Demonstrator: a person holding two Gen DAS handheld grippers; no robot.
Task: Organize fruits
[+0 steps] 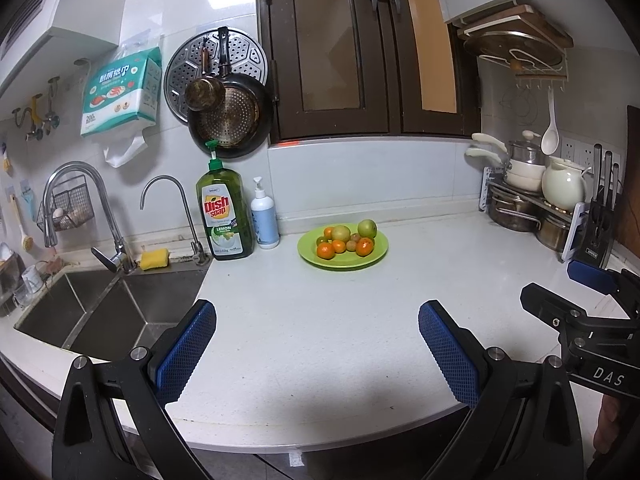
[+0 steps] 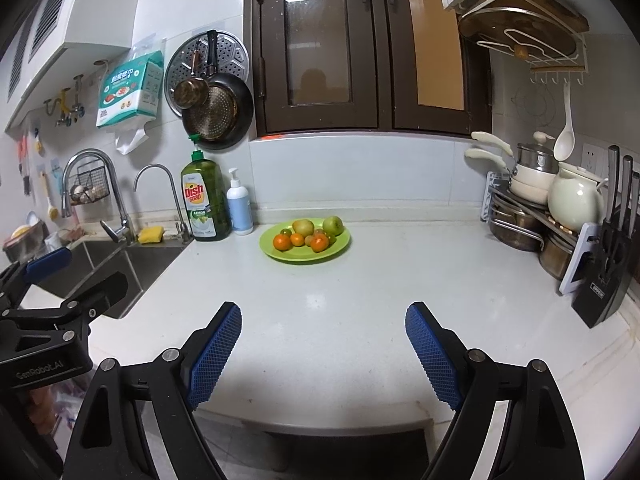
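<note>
- Fruit (image 1: 345,241) lies gathered on the green plate (image 1: 378,258) near the back of the white desk (image 1: 320,320), just right of the dish soap bottle (image 1: 225,216) and the pump bottle (image 1: 264,220): several small orange ones, a few green ones and two larger yellow-green ones.
- No fruit shows loose anywhere else on the desk.
- Such a scene fits fruit already collected on the plate, or a mixed pile waiting to be sorted out; the views do not settle which.
- The left hand-held gripper (image 1: 318,354) hovers low over the near edge of the desk, jaws spread wide, holding nothing.
- The right hand-held gripper (image 2: 324,350) sits beside it, level, equally wide and empty, aimed at the plate and well apart from it.
</note>
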